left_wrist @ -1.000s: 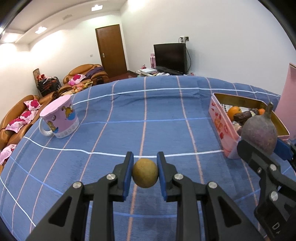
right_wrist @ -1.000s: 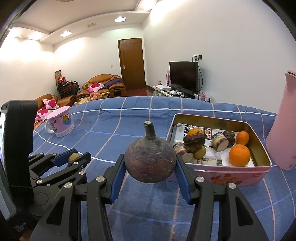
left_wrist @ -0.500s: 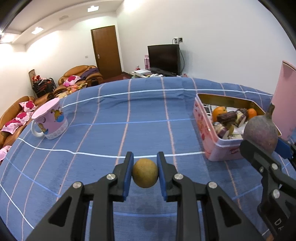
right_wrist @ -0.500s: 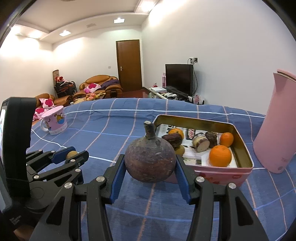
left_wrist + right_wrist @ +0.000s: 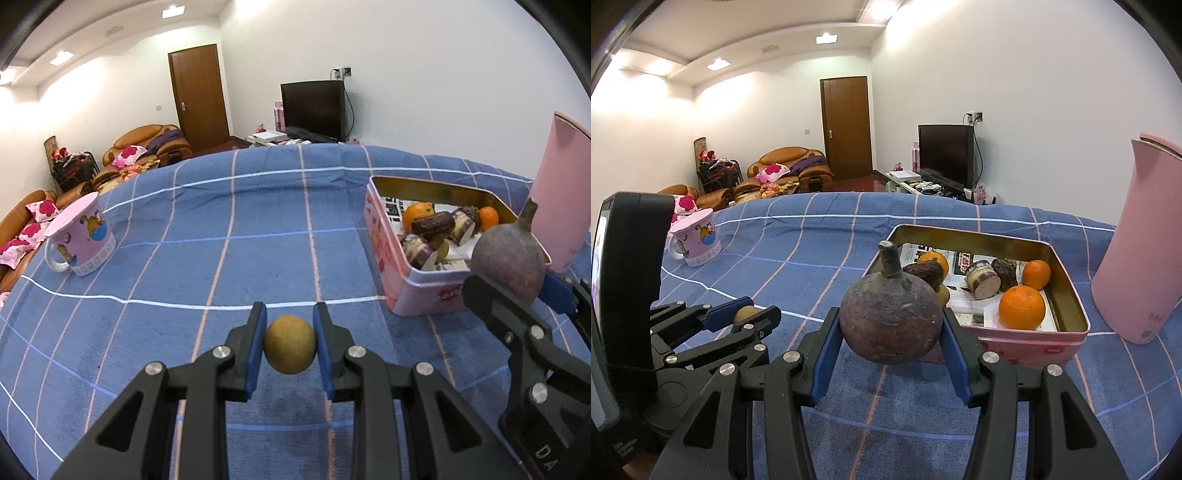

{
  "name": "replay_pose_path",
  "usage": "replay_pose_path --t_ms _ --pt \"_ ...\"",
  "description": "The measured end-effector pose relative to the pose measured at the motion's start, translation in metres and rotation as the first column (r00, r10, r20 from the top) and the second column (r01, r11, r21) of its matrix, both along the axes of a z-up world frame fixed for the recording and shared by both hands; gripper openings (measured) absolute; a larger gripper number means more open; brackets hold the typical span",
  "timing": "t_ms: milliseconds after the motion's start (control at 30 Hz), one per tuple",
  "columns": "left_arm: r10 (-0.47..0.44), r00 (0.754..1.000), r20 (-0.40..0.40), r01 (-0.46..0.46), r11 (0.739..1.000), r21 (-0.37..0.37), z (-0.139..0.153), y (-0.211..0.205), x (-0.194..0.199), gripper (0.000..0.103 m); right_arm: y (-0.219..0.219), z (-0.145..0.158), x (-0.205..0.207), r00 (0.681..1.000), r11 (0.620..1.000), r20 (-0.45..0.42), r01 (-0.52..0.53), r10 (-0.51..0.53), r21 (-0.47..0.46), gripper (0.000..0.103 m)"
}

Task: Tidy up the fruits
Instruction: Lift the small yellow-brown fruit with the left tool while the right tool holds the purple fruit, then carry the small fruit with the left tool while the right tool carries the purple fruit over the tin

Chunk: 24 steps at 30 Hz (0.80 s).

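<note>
My left gripper (image 5: 290, 347) is shut on a small round yellow-brown fruit (image 5: 290, 349), held above the blue checked cloth; it also shows in the right wrist view (image 5: 744, 315). My right gripper (image 5: 890, 332) is shut on a large dark purple round fruit with a stem (image 5: 890, 321), held just in front of the pink tin (image 5: 1027, 347). That fruit also shows in the left wrist view (image 5: 508, 262). The pink tin (image 5: 376, 236) holds oranges (image 5: 1021, 306), dark brown pieces and a small yellow fruit on printed paper.
A pink cartoon mug (image 5: 83, 240) stands at the left of the table. A tall pink jug (image 5: 1137, 258) stands right of the tin. The blue checked cloth (image 5: 240, 240) covers the table. Sofas, a door and a TV lie beyond.
Both grippers have swung left and drawn back slightly, so the tin and pink jug sit more toward the centre of each view. Both fruits stay gripped.
</note>
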State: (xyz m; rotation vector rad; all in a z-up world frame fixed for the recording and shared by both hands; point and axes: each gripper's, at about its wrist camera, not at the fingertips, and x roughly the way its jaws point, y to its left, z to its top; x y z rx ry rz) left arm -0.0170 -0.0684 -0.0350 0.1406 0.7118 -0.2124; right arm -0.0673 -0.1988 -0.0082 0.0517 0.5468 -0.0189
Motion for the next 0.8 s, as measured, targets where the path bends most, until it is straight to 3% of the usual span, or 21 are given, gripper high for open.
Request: replay_pose_path --t_ms 800 --pt "-0.063 0.998 0.014 0.063 0.998 -0.013 0.003 -0.029 -0.013 0.028 -0.030 0.001 -0.009 0.999 0.999 0.007 0.046 -0.046 -0.001 0.054"
